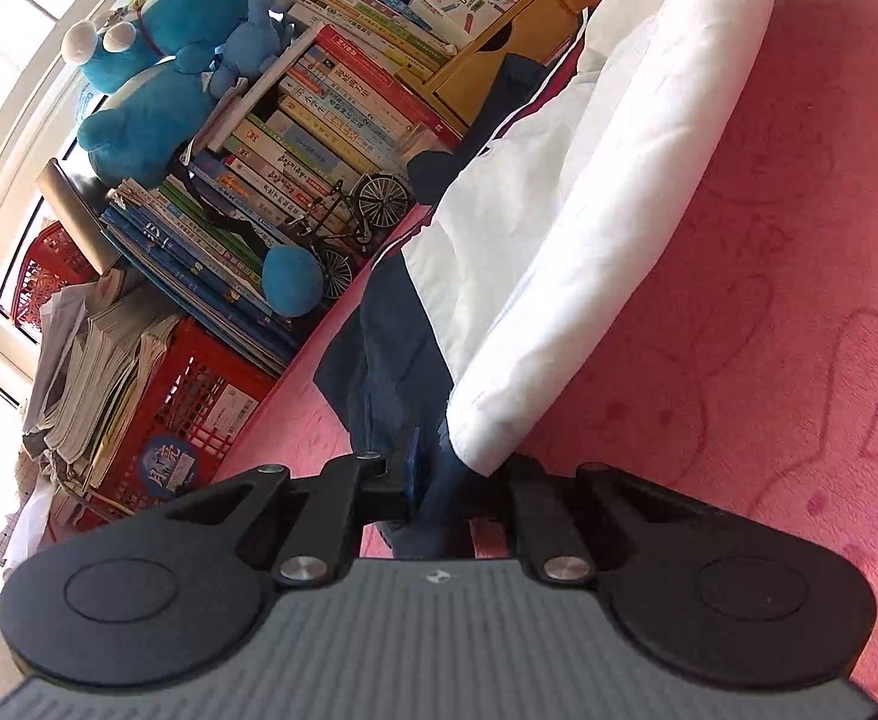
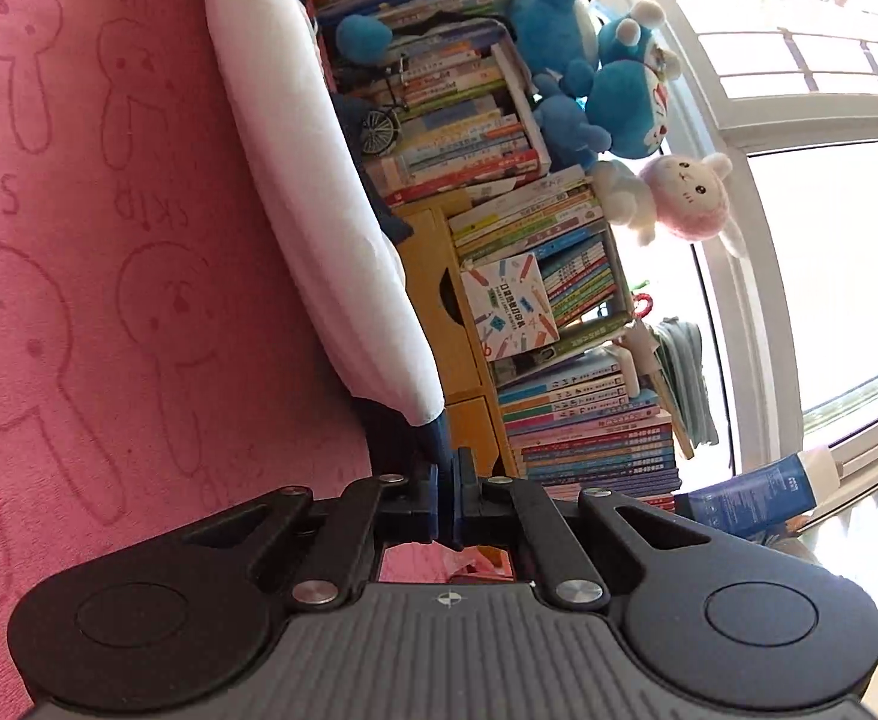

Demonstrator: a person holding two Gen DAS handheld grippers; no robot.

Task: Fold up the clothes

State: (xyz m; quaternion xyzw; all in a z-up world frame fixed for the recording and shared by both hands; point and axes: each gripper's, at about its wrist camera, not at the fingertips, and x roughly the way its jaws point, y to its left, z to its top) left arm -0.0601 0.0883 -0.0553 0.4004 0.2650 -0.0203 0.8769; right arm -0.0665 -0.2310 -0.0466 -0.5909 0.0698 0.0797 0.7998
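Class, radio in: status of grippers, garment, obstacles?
Left gripper, right gripper shut on jacket. Jacket over pink blanket. Nothing in the way.

— Where is the light coming from?
— Daylight through the window (image 1: 1, 60), up and left of the left claw; the panes (image 2: 829, 240) beyond the right claw are blown out white.
— Sharpness?
— Fair near each claw; the book spines (image 1: 319, 138) ahead look soft, possibly from motion. Fisheye bending curves the window frames, and the corners darken.
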